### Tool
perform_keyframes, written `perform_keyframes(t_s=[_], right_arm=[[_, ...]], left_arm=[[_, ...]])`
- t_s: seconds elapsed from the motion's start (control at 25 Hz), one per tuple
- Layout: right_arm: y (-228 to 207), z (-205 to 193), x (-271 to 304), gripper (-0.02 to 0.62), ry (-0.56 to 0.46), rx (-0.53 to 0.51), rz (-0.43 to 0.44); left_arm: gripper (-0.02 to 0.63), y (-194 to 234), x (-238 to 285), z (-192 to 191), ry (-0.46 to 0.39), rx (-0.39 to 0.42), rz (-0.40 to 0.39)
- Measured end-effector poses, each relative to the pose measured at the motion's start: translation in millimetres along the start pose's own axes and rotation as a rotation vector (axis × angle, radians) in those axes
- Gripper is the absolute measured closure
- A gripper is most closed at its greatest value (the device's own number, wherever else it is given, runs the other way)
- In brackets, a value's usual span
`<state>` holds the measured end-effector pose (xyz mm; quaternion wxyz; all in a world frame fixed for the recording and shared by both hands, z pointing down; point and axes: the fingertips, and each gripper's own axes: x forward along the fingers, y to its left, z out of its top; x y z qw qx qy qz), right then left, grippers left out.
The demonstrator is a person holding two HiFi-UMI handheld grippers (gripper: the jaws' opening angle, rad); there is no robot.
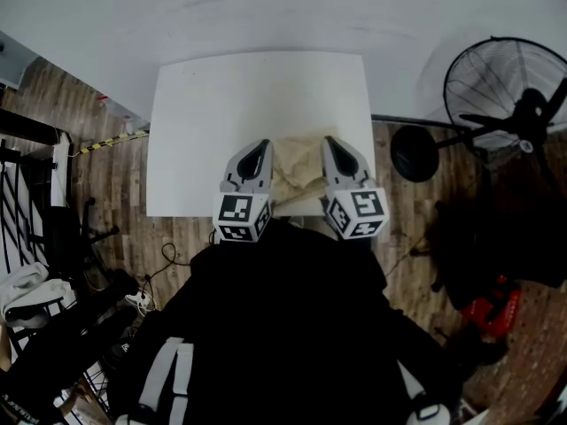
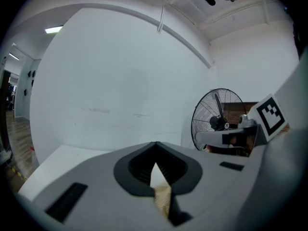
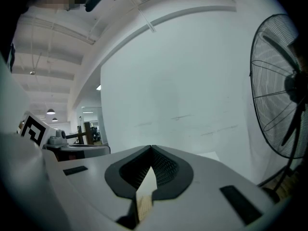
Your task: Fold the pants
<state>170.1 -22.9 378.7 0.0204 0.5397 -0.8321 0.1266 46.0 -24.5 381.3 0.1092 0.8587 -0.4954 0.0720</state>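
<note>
Beige pants [image 1: 297, 173] lie bunched at the near edge of the white table [image 1: 257, 96], between my two grippers. My left gripper [image 1: 258, 153] is at the cloth's left side and my right gripper [image 1: 331, 149] at its right side. In the left gripper view the left gripper [image 2: 155, 148] has its jaws closed on a strip of the beige fabric [image 2: 162, 196]. In the right gripper view the right gripper [image 3: 150, 150] likewise pinches the beige cloth [image 3: 143, 203]. Both point up and away from the table, toward the white wall.
A black standing fan [image 1: 505, 91] stands on the wooden floor right of the table, its round base [image 1: 414, 152] close to the table's corner. A rack and dark clutter [image 1: 35, 237] fill the floor on the left. The person's dark torso [image 1: 283, 326] is at the table's near edge.
</note>
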Motion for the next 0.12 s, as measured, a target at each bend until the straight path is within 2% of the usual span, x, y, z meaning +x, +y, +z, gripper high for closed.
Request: perform_keyframes(t_s=[0.12], right_arm=[[-3.7, -2.0, -0.5, 0.591, 0.000, 0.005, 0.001]], left_arm=[[0.603, -1.3, 0.3, -3.6, 0.004, 0.004, 0.002]])
